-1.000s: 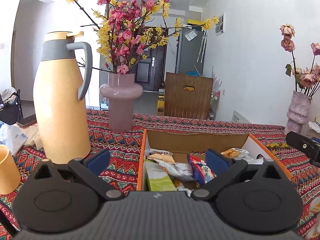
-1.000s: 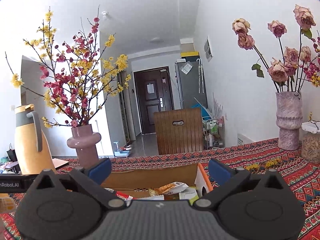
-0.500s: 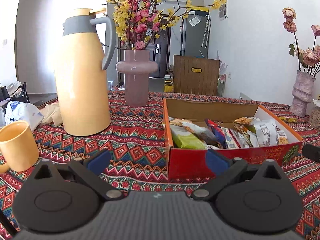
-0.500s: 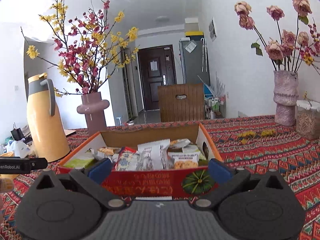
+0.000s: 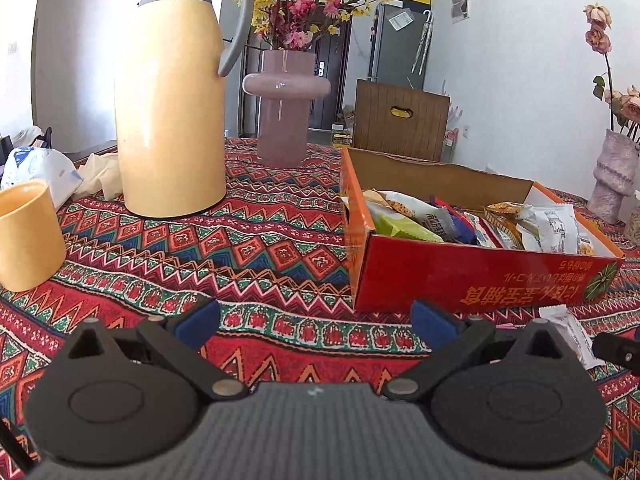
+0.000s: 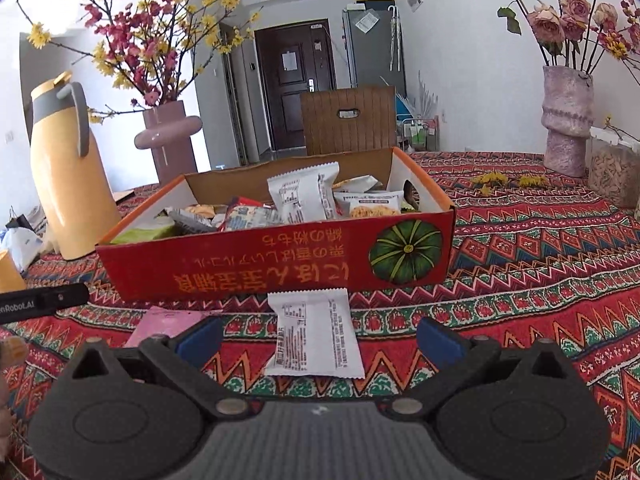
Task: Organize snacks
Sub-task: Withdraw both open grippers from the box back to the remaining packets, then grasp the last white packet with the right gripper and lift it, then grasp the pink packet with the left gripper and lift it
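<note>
A red cardboard box (image 6: pixel 276 266) (image 5: pixel 480 276) sits on the patterned tablecloth, filled with several snack packets (image 6: pixel 300 200) (image 5: pixel 416 216). In front of it lies a white snack packet (image 6: pixel 314 334), flat on the cloth, directly between the fingers of my right gripper (image 6: pixel 320 334), which is open. A pink packet (image 6: pixel 160 326) lies to its left. My left gripper (image 5: pixel 316 322) is open over bare cloth, left of the box's front corner. The white packet (image 5: pixel 568 332) shows at the right edge of the left wrist view.
A tall yellow thermos (image 5: pixel 172 96), a yellow mug (image 5: pixel 26 232) and a mauve vase (image 5: pixel 284 108) of blossoms stand left of the box. A textured vase (image 6: pixel 566 120) of roses and a jar (image 6: pixel 612 168) stand at the right. A wooden chair back (image 6: pixel 348 120) is behind the table.
Both grippers have pulled back from above the box and dropped low toward the table. The box's front wall and the loose packets before it have come into view.
</note>
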